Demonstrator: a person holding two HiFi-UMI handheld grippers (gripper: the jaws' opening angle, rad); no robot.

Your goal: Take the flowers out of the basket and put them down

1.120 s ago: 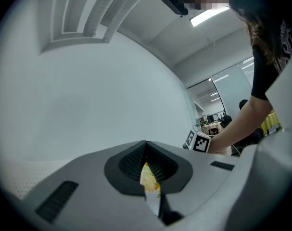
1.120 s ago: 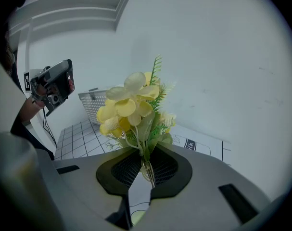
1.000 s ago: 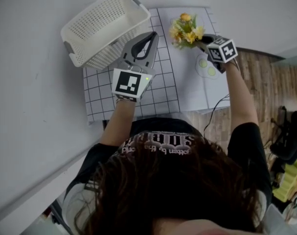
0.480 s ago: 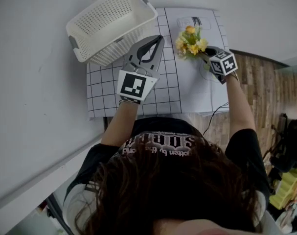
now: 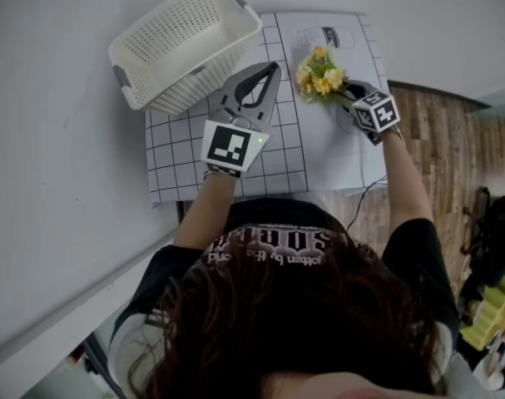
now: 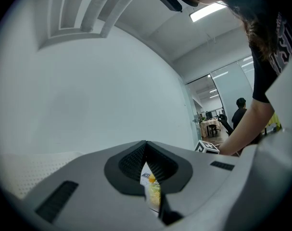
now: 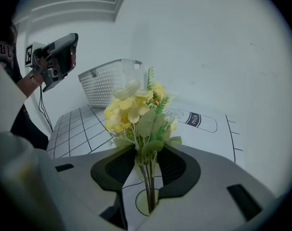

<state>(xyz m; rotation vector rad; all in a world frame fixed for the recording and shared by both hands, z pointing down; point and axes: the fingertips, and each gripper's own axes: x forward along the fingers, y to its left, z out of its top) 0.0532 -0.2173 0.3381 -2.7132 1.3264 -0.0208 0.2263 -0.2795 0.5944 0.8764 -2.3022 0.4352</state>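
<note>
Right gripper jaws have just been opening and are standing partly apart, flowers stems sitting loose between them. Flowers are lying over the printed sheet, outside the basket. Left gripper is hovering beside the basket, jaws closed, holding nothing.

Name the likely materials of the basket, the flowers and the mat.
Basket: likely moulded plastic, matte off-white; fine regular perforations in the walls.
Flowers: probably artificial, fabric or plastic; stiff thin stems, uniform waxy-looking petals.
Mat: seems printed paper or thin sheet, matte; lies flat, black grid and drawings.
</note>
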